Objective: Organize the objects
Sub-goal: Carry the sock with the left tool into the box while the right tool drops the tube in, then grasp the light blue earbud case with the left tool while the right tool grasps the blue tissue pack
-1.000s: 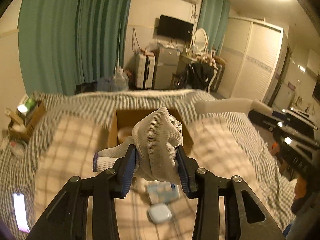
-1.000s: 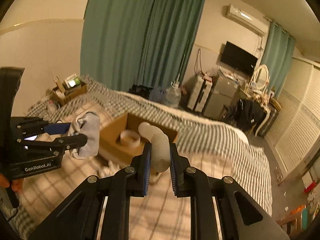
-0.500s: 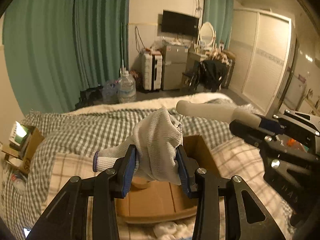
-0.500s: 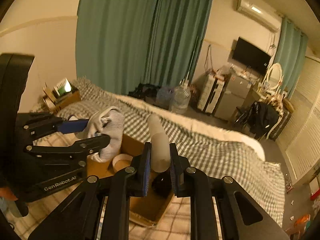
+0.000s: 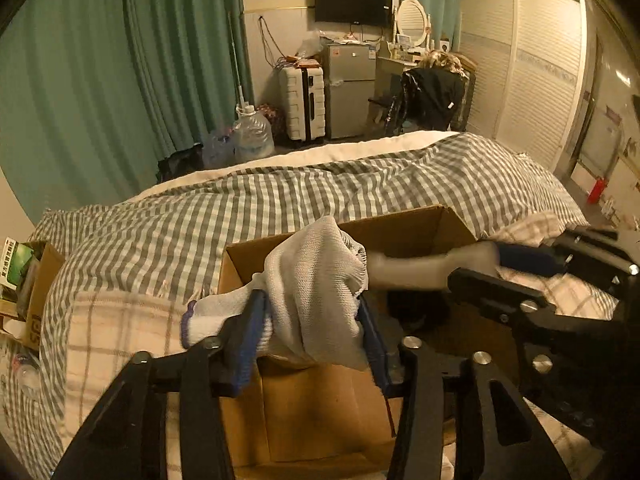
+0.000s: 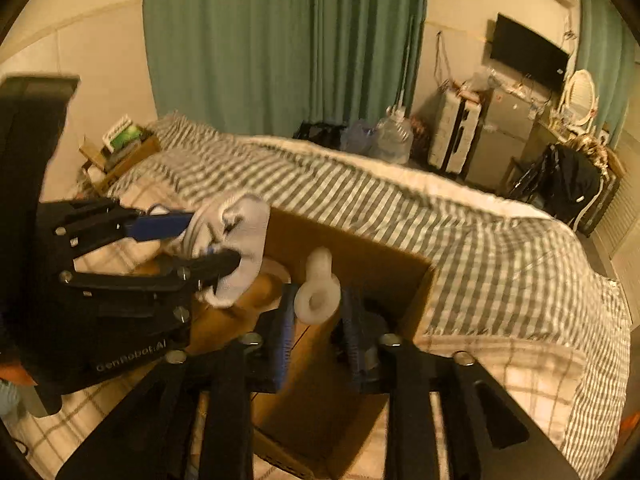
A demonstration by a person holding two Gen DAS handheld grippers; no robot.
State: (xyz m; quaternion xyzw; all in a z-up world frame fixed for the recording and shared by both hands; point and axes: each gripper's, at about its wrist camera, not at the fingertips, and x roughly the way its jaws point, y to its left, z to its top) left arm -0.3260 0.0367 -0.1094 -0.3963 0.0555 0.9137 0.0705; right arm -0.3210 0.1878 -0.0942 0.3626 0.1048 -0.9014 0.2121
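An open cardboard box (image 5: 400, 228) sits on the bed; it also shows in the right wrist view (image 6: 372, 264). My left gripper (image 5: 314, 320) is shut on a bunched white knit glove (image 5: 316, 280) and holds it over the box's near left side. The glove (image 6: 236, 248) also shows in the right wrist view. My right gripper (image 6: 318, 308) has its jaws apart around a frosted white bottle (image 6: 318, 292) that points down into the box. The bottle (image 5: 420, 268) shows blurred in the left wrist view.
The bed has a grey checked duvet (image 5: 280, 192) and a pale plaid blanket (image 5: 112, 332). A small box of items (image 5: 24, 272) stands at the bed's left edge. Water jugs (image 5: 252, 136), a suitcase and a fridge stand by the far wall.
Both grippers have come forward and down over the box. The right jaws have spread and the bottle has tipped from upright to pointing into the box.
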